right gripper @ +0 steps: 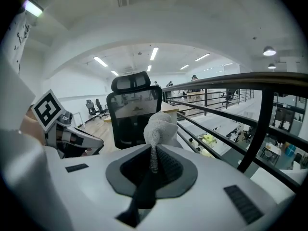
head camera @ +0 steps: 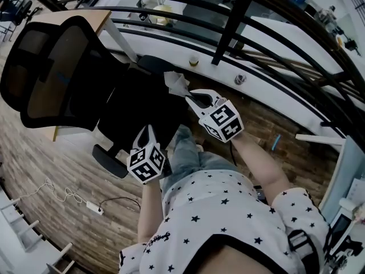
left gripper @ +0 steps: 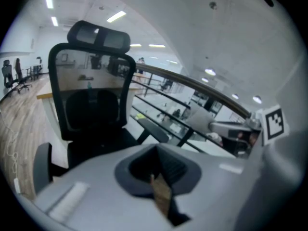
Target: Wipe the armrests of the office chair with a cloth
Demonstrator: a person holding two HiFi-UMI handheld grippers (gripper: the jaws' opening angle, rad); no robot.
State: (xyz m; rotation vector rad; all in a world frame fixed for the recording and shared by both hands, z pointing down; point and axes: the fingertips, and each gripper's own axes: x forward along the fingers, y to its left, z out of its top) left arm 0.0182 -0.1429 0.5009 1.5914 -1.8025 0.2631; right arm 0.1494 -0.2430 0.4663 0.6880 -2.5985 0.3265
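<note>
A person stands at the front of a black office chair (head camera: 57,67) beside a balcony railing (head camera: 228,27), a tool in each hand. The right tool (head camera: 192,100) pinches a crumpled white cloth (head camera: 175,82), with its jaws closed on a fold and the bunch standing clear beyond them. The cloth hangs in the air over the railing side of the seat (head camera: 137,104), near the far armrest (head camera: 153,64) but apart from it. The left tool (head camera: 149,131), jaws pressed together on nothing, hovers at the seat's front edge, close to the near armrest (head camera: 109,160). With the cloth touching neither pad, the wiping appears not to be under way. Both armrests look left to do, the far one likely first.
</note>
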